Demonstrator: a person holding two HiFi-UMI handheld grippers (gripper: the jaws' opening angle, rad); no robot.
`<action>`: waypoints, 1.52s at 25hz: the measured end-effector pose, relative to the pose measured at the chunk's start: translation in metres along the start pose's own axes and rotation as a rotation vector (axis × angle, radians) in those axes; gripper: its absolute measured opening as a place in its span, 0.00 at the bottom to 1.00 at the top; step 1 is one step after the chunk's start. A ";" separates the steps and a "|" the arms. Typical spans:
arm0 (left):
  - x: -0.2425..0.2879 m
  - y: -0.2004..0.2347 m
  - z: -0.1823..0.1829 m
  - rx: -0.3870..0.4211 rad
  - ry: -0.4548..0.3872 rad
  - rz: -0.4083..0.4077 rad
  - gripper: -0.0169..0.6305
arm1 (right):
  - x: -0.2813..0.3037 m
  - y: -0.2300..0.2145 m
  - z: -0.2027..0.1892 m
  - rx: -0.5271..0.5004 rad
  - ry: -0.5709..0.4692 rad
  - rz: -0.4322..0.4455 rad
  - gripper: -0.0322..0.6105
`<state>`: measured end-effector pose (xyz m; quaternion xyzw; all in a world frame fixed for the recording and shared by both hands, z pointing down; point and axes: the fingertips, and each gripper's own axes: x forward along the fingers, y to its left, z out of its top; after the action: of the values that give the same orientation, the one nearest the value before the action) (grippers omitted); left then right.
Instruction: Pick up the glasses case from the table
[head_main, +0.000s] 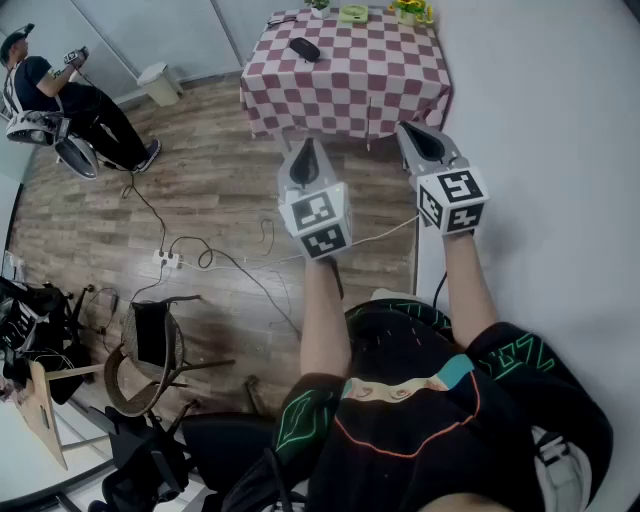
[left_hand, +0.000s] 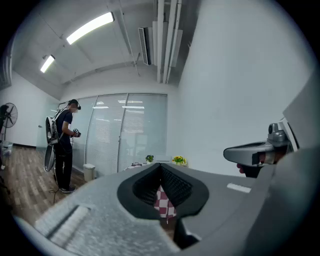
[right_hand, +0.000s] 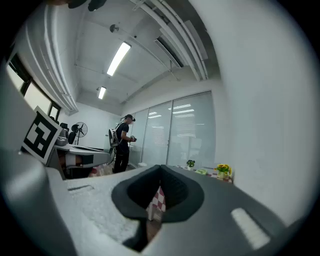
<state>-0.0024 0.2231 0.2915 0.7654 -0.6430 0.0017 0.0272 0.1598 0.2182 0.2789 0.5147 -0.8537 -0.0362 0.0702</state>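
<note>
Approach step: the person is holding the left claw (head_main: 306, 150) and right claw (head_main: 408, 130) level, both clenched and empty, well short of the bench (head_main: 390, 85), where the case (head_main: 305, 48) is lying left of middle; next move likely needs closing in and opening one claw.

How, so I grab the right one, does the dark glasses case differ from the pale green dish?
The dark oblong glasses case is black and elongated; the pale green dish is light and squarish. The case lies nearer the table's middle, the dish at the far edge. Both rest on the checked tablecloth.
</note>
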 end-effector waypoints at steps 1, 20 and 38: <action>0.001 -0.002 0.000 0.003 0.000 -0.007 0.04 | 0.000 -0.001 0.000 0.000 0.000 -0.005 0.05; 0.044 -0.008 -0.050 -0.128 0.107 -0.050 0.04 | 0.014 -0.031 -0.045 0.165 0.058 -0.017 0.06; 0.220 -0.003 -0.034 -0.159 0.150 -0.040 0.04 | 0.170 -0.132 -0.061 0.336 0.039 0.052 0.06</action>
<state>0.0401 0.0085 0.3336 0.7713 -0.6217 0.0074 0.1360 0.2067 0.0065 0.3360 0.4976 -0.8592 0.1191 0.0007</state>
